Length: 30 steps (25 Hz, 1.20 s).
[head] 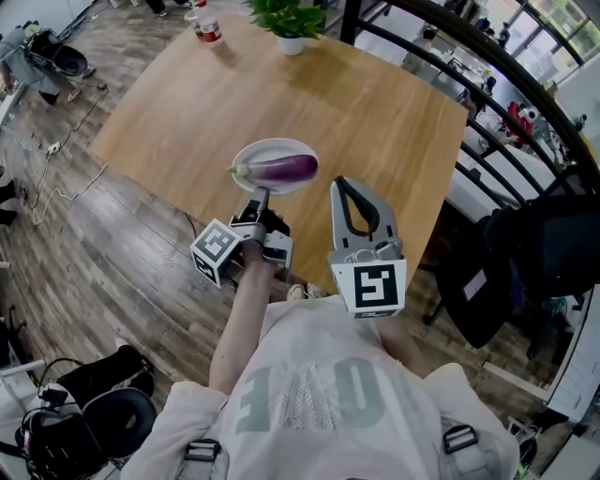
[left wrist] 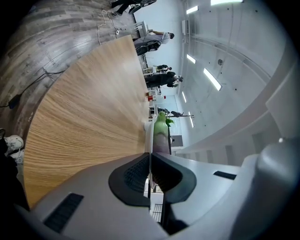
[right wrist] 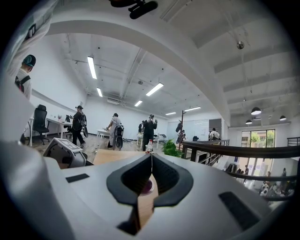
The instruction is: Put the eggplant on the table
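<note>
A purple eggplant (head: 278,170) with a green stem lies on a white plate (head: 300,150) over the near part of the wooden table (head: 187,103). My left gripper (head: 260,194) is shut on the plate's near rim. In the left gripper view the plate (left wrist: 148,136) shows edge-on between the closed jaws, and the eggplant (left wrist: 161,133) lies just beyond them. Whether the plate rests on the table I cannot tell. Right of the plate, my right gripper (head: 349,187) is shut and holds nothing. Its own view shows a bit of purple eggplant (right wrist: 147,186) behind the closed jaws.
A potted plant (head: 289,19) and a bottle (head: 208,23) stand at the table's far edge. A black railing (head: 487,66) curves along the right, with a dark bag (head: 525,253) beside it. Cables lie on the wood floor (head: 56,150) at left.
</note>
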Tool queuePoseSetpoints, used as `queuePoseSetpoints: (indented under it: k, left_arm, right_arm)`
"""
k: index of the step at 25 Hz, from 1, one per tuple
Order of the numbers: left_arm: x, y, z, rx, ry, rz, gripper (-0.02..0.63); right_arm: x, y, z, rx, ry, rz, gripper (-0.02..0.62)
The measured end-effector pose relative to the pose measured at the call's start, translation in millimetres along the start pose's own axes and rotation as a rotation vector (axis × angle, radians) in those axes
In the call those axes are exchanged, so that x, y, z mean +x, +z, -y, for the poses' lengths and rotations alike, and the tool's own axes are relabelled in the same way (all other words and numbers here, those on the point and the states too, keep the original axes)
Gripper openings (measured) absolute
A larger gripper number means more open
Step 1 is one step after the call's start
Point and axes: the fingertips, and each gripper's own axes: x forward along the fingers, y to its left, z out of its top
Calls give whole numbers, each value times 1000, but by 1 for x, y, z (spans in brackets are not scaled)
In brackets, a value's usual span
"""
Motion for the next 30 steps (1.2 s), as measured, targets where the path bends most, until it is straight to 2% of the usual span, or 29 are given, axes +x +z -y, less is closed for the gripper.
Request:
queuePoseSetpoints:
  k: [9,16,24,30]
  left_arm:
    - [32,-14,-33,10,-19,-2,18]
    - [42,-17,-58,30,-3,-2,18]
    - [45,-28,-86,4,18,-3,18]
    - [51,-22,-98,-6,39,11,19]
  right_arm:
    - [-4,-24,28,5,-9,-51,18]
    - [-8,-34,42,29,-37,-70,18]
    - [-17,-45,55,41,-64,-90,18]
    - [-16,-46,55,42,-71,-97,18]
